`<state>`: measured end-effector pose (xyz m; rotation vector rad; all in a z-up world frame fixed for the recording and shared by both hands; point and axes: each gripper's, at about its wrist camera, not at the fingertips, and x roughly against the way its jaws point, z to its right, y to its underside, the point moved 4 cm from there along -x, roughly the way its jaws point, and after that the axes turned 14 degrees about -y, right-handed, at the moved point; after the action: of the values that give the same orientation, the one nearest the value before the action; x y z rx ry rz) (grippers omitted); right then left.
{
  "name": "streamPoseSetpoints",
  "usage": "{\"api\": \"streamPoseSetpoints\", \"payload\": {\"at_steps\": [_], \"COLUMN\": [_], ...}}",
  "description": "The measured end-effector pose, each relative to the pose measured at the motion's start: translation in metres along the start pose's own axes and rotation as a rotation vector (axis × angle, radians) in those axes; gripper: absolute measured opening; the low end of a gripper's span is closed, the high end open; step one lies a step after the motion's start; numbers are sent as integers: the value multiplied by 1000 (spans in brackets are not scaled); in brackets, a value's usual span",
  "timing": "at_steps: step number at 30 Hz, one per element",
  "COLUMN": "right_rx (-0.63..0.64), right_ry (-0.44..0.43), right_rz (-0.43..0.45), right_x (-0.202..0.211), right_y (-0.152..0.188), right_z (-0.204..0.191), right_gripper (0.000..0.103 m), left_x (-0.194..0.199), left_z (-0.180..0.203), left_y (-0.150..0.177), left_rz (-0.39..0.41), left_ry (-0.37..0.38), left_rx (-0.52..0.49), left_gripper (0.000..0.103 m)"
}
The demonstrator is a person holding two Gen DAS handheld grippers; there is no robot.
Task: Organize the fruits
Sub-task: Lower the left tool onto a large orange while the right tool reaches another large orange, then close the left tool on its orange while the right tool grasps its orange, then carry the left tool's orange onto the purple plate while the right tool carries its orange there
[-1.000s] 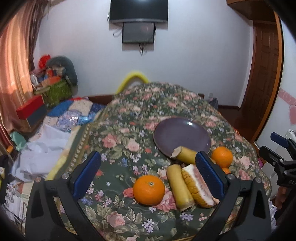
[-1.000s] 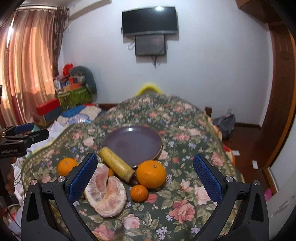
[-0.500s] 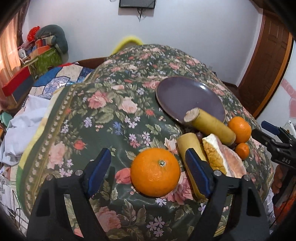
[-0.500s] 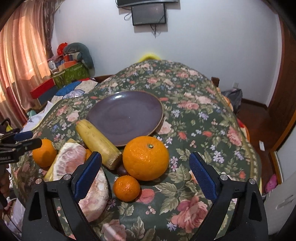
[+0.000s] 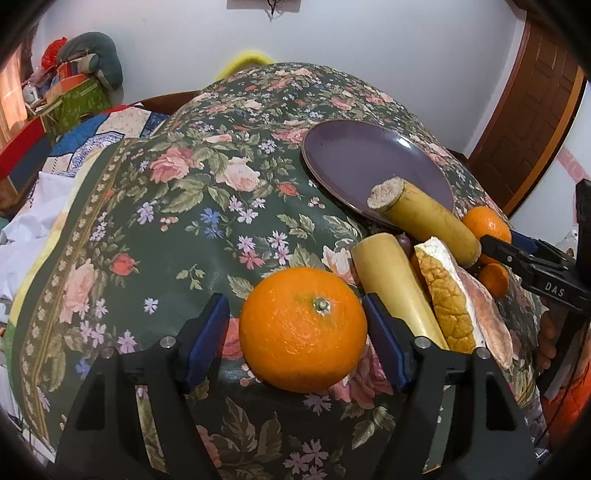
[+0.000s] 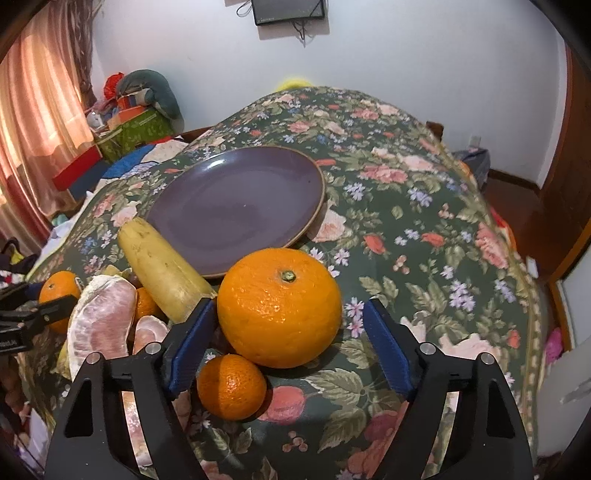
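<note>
Two tools, left point(image 5: 295, 334) and right point(image 6: 286, 341), gape wide, each straddling a large orange point(image 5: 303, 328) point(image 6: 279, 307) beside the purple plate point(image 6: 236, 206).

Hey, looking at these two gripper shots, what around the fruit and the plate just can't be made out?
- Dark round item between the two yellow pieces, left wrist view: mostly hidden, unidentifiable.
- Plate near rim, left wrist view: covered by the yellow piece.
- Small orange, left wrist view: partly behind the pomelo wedge and the right gripper.
- Pomelo segments, right wrist view: lower part hidden behind that gripper's jaws.
- Wall screen: cut off by the top edge.
</note>
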<state>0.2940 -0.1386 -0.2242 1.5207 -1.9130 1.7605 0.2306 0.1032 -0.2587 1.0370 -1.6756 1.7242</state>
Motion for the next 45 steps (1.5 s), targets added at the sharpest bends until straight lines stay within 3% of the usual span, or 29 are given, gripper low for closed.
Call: {"api": "streamPoseSetpoints", "payload": {"at_steps": [4,17,33,45], "right_rx": [-6,14,70,103], "right_ry": [-38,-21,-9,-8], "right_rz": [-20,-16,99,173], "right_x": [-3,3,43,47], "right_y": [1,-2,-30,-58], "right_z": [-2,-7,-24,-28], "right_gripper": [67,65,65,65], "left_x": [0,6,58,68], "left_z": [3,1,4,26], "left_y": [1,-4,-52,-94], "left_rz": [5,-3,153,247], "left_ry": [8,-2,-10,19], "left_rx": [-12,1,23,18], "left_gripper": [65,64,64,64]}}
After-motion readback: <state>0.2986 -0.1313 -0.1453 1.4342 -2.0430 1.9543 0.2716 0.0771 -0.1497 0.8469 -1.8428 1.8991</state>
